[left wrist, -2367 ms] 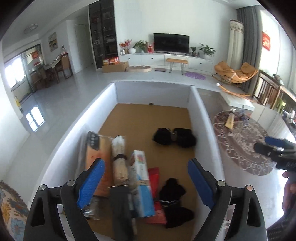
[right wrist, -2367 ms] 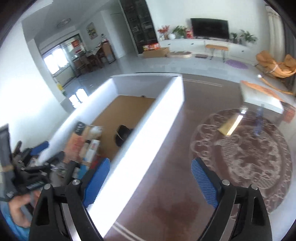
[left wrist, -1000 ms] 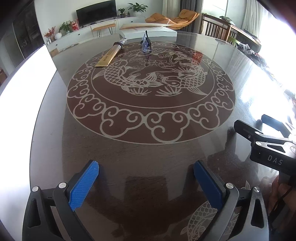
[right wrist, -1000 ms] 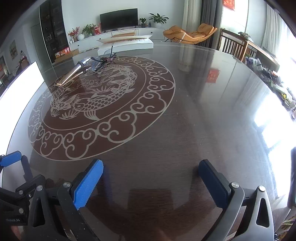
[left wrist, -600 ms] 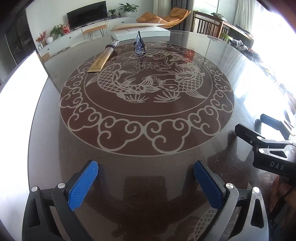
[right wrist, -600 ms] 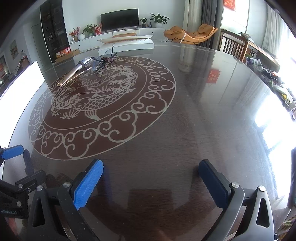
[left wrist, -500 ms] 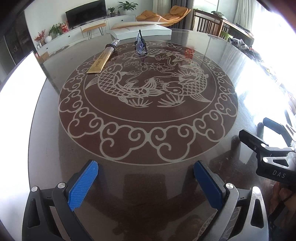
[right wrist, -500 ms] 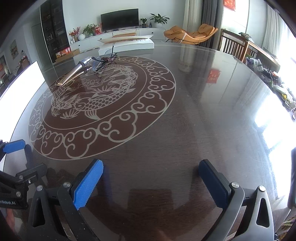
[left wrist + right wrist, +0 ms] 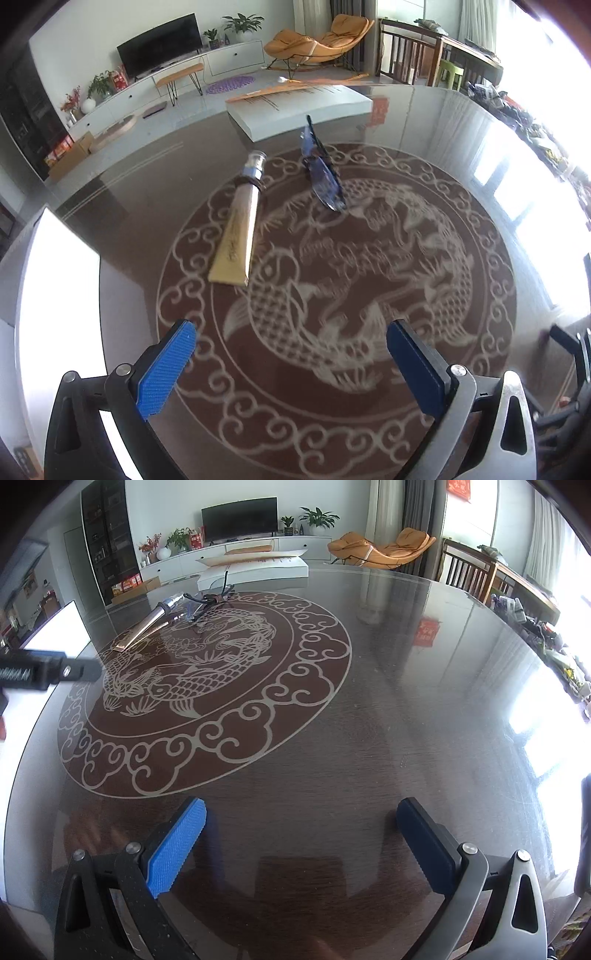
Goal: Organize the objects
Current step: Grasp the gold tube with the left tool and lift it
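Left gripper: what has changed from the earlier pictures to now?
The left gripper swung from the white box to the table, then moved forward toward the tube and glasses. Nothing was grasped. Both grippers stayed open; the right gripper barely moved.

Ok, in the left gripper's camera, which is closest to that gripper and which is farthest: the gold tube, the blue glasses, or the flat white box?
1. gold tube: nearest the left gripper, lying ahead and slightly left on the table.
2. blue glasses: farther on, ahead and slightly right, past the tube's flat end.
3. flat white box: farthest, at the table's far edge.
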`<state>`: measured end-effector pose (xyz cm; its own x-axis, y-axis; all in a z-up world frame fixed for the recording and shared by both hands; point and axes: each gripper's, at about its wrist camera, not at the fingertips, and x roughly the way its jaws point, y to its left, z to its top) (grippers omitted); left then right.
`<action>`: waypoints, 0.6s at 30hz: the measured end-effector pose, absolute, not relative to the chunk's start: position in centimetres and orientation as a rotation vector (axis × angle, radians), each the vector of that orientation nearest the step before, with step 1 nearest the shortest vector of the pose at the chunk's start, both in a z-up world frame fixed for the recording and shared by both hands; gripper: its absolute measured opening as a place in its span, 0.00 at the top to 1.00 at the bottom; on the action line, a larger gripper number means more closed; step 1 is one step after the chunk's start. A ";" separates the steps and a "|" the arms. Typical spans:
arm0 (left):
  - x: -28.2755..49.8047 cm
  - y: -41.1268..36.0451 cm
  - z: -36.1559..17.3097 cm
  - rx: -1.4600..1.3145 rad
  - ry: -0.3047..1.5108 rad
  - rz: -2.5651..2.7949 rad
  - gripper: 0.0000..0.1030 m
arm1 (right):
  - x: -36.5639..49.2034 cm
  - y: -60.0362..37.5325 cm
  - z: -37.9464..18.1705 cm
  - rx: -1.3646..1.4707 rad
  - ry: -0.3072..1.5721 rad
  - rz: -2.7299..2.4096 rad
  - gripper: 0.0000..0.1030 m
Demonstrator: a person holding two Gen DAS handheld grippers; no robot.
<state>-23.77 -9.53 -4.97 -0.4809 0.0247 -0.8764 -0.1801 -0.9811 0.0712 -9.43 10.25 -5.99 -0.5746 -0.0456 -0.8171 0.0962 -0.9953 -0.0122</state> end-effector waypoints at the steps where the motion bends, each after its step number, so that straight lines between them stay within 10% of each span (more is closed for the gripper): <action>1: -25.5 -10.1 -5.2 -1.542 0.206 2.605 0.00 | -9.4 10.2 -6.0 1.408 0.084 -2.718 0.00; 18: -37.8 -13.3 -10.0 -1.564 0.010 2.714 0.00 | -9.5 10.1 -5.9 1.403 0.092 -2.707 0.00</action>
<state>-37.77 -13.25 -9.98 -0.5014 0.0053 -0.8652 -0.0115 -0.9999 0.0005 -9.54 10.05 -5.94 -0.5738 -0.0530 -0.8173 0.1083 -0.9940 -0.0116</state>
